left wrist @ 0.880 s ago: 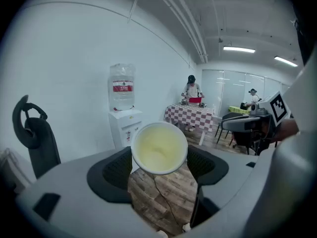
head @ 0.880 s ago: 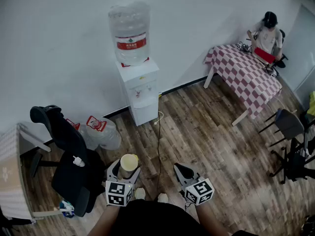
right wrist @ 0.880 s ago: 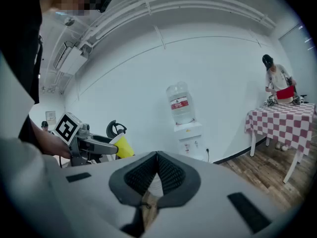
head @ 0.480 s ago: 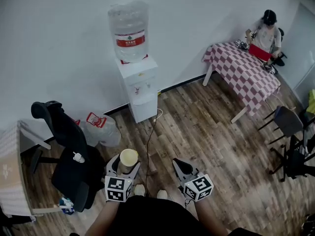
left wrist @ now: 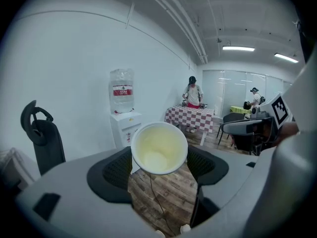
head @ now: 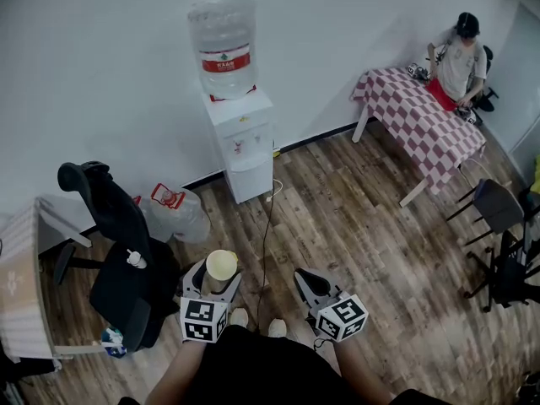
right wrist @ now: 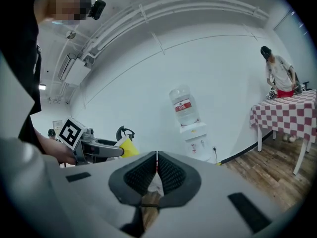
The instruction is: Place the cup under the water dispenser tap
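A pale yellow paper cup (head: pixel 221 265) (left wrist: pixel 158 148) stands upright between the jaws of my left gripper (head: pixel 210 287) (left wrist: pixel 159 165), which is shut on it; the cup looks empty inside. The white water dispenser (head: pixel 240 142) (left wrist: pixel 124 128) (right wrist: pixel 197 135), with a clear bottle (head: pixel 223 45) on top, stands against the far wall, well ahead of both grippers. My right gripper (head: pixel 309 287) (right wrist: pixel 156 168) hovers over the wooden floor to the right of the left one, its pads together with nothing between them. In the right gripper view the cup (right wrist: pixel 124 147) shows at the left.
A black office chair (head: pixel 118 251) stands close at the left beside a desk edge (head: pixel 21 294). A spare water bottle (head: pixel 173 216) lies by the wall. A cable (head: pixel 268 243) runs along the floor from the dispenser. A checkered table (head: pixel 422 125) with a person (head: pixel 460 53) is at the far right.
The dispenser and room have shifted slightly in view as I moved a little. Both grippers keep the same pose, and the cup stays in the left one.
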Tool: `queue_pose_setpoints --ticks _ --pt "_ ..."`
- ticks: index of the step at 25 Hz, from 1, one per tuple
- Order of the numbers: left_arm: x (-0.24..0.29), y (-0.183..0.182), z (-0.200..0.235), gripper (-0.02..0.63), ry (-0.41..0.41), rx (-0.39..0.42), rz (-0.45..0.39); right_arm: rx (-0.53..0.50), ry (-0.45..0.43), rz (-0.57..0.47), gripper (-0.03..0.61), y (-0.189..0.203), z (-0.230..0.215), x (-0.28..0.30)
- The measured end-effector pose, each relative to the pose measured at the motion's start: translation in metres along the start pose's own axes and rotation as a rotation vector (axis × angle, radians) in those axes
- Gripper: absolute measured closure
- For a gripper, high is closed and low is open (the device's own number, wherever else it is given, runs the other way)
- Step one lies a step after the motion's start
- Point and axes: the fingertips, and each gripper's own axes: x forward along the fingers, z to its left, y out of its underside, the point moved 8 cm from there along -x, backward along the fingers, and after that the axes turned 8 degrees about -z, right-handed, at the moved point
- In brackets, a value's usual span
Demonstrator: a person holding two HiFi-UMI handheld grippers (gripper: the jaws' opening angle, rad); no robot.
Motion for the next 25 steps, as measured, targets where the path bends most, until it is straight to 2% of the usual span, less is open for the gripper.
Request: queue_pose_setpoints --ticks 6,13,25 --pt "-0.005 0.009 -0.021 0.258 0.0 0.007 0.02 0.041 0.017 0.007 0.555 0.011 -0.008 -0.026" --pt "0.004 0.002 -0.021 0.258 0.012 0.033 0.013 0.046 0.045 -0.004 0.554 0.012 -0.014 -0.035" --pt "0.057 0.002 0.008 0.258 0.071 0.003 0.029 0.031 0.086 0.033 0.555 0.009 -0.033 0.004"
